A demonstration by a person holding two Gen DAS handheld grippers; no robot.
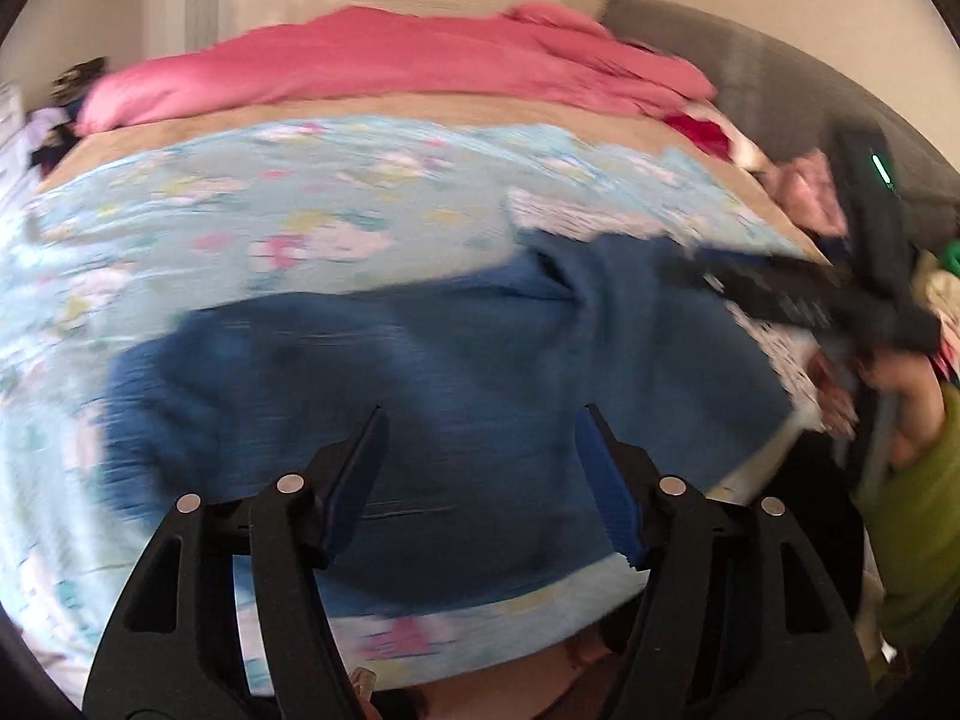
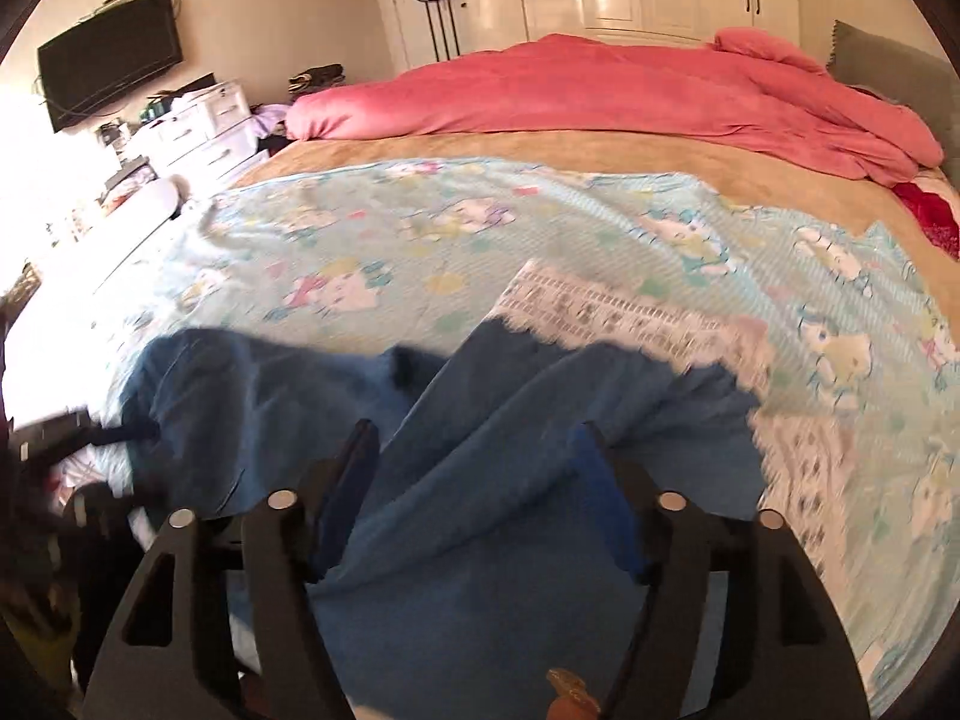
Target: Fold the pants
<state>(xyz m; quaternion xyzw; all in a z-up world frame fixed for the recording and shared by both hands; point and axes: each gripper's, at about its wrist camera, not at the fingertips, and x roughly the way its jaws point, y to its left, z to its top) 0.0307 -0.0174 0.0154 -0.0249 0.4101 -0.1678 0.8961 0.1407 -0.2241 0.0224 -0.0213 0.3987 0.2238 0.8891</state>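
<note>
So the blue pants are spread out on the cartoon-print sheet near the front edge of the bed, which makes sense since it's the flattest open spot, with the pink duvet shoved to the far side out of the way. Left gripper hovers over the fabric with its 2 fingers spread wide, nothing between them. Right gripper looks the same: jaws well apart, just above the bunched cloth, not pinching anything as far as I can tell. From the right wrist view the pants run roughly left to right across the bed, 1 leg angling away toward the patterned white cloth. Which end is the waistband? Too blurry and rumpled to say. My guess is both grippers are lining up a grab.
</note>
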